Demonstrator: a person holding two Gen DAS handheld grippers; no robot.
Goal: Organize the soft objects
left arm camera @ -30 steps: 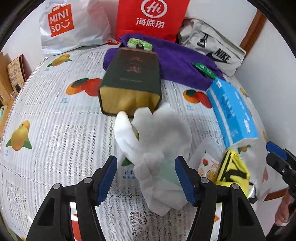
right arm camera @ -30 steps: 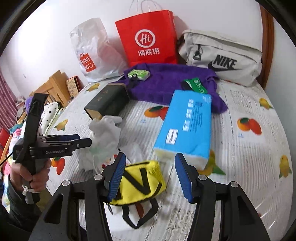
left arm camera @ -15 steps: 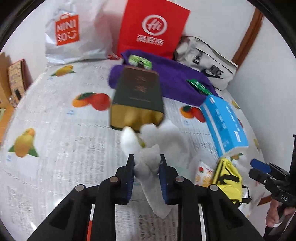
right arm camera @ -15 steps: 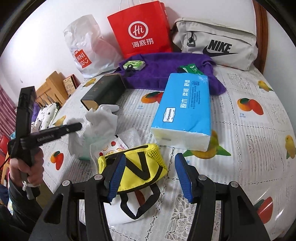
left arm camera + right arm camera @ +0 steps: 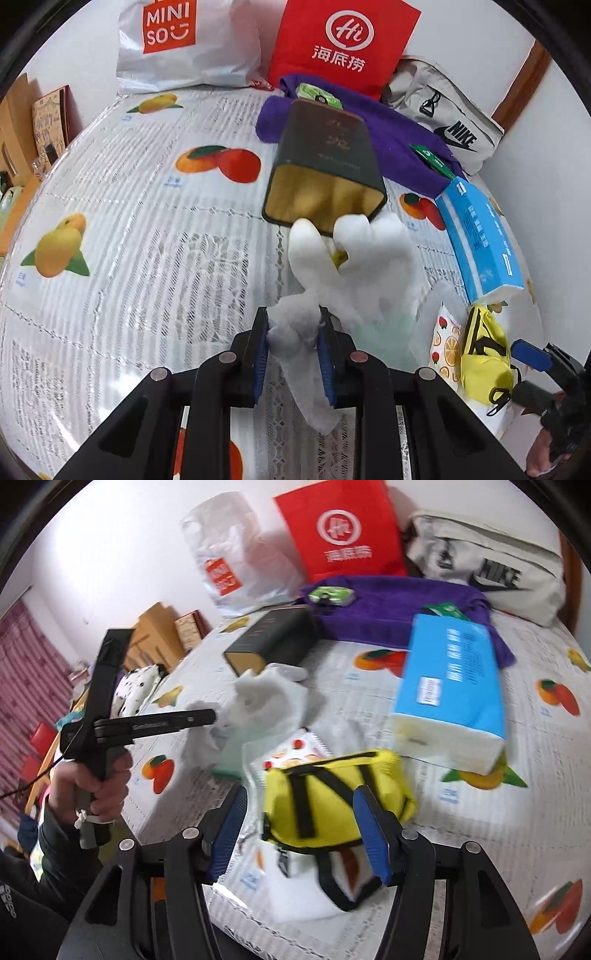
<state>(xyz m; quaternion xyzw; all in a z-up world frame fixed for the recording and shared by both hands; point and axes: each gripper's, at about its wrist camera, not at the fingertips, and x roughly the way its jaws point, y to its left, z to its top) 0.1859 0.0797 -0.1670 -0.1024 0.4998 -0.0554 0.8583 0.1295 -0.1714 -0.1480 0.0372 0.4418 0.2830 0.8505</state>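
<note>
My left gripper [image 5: 293, 328] is shut on a crumpled white cloth [image 5: 354, 266] that lies on the fruit-print table cover, in front of a dark box [image 5: 325, 170]. From the right wrist view the same cloth [image 5: 262, 705] sits at the tip of the left gripper [image 5: 207, 716]. My right gripper [image 5: 299, 812] is open with its blue pads on either side of a yellow pouch with black straps [image 5: 332, 801]. The pouch also shows in the left wrist view [image 5: 484, 354].
A blue tissue pack [image 5: 450, 686] lies right of the pouch. A purple towel [image 5: 388, 125], a red paper bag [image 5: 340, 44], a white Miniso bag [image 5: 177, 40] and a grey Nike bag [image 5: 450, 122] stand at the back. A fruit-print packet [image 5: 445, 347] lies beside the pouch.
My left gripper closed on the white cloth and holds it. My right gripper moved forward and down, so the yellow pouch now sits between its open pads.
</note>
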